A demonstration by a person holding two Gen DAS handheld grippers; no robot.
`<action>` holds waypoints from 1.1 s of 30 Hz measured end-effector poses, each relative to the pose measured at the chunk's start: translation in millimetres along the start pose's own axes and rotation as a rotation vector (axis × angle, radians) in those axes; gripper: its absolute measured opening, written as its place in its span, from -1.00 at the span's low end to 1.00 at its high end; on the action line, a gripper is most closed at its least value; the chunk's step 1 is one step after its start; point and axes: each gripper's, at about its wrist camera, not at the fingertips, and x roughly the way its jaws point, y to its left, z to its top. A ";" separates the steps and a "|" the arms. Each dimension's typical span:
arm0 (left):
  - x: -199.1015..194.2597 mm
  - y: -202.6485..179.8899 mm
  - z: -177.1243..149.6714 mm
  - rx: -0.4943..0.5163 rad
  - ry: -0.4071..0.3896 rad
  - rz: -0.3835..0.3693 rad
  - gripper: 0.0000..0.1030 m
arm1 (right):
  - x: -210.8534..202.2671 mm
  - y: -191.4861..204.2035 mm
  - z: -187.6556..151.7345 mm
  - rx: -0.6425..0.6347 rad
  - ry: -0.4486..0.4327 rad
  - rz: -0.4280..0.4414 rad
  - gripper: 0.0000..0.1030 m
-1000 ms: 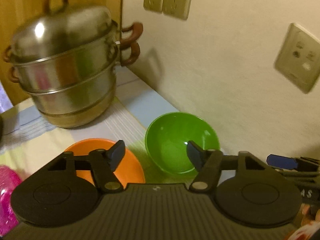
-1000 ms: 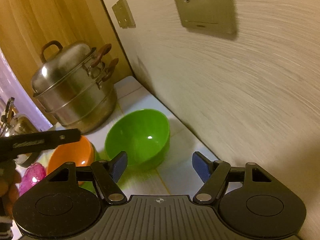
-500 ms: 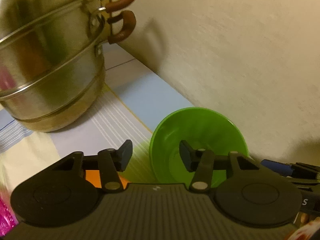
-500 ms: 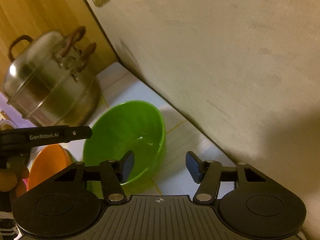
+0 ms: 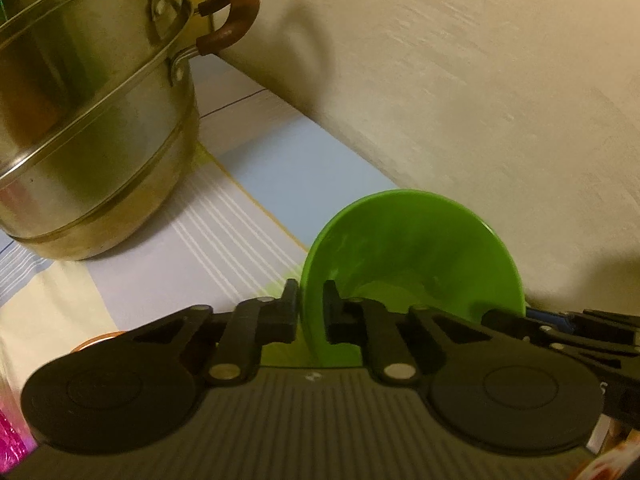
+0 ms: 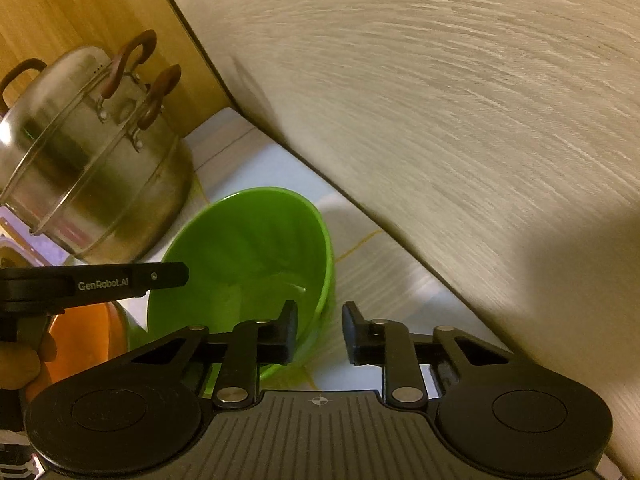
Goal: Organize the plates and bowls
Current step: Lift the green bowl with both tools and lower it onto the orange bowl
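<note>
Up against the wall (image 5: 460, 80), on the striped cloth (image 5: 208, 248), both claws are working the same green bowl (image 5: 408, 252). The left gripper (image 5: 311, 304) has just been closing and now pinches the bowl's near rim, one pad outside the wall and one inside: a firm bite on thin plastic. The right gripper (image 6: 319, 330) has also been narrowing, with the bowl's right-hand rim between its jaws, but there's a visible gap at the outer pad, so I can't say it's actually clamped yet. My read: two grips on opposite sides keep a deep, light bowl level for a lift. The bowl looks empty, just a glossy sheen at the bottom. Beside it sits the orange bowl (image 6: 84, 332), half hidden behind the left tool, contents not visible; likely the nesting partner. Behind stands the lidded steel steamer pot (image 6: 92, 168), lid on, well clear of the action.
</note>
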 end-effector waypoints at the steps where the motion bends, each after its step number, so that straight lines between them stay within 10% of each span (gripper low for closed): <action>1: 0.2 -0.2 -0.3 0.001 0.002 0.005 -0.84 | 0.2 0.9 0.1 -0.001 0.001 0.003 -0.65; 33: -132.6 -40.3 -36.9 -0.062 -0.066 -0.026 -0.87 | -120.3 13.1 -17.6 -0.049 -0.059 -0.007 -0.71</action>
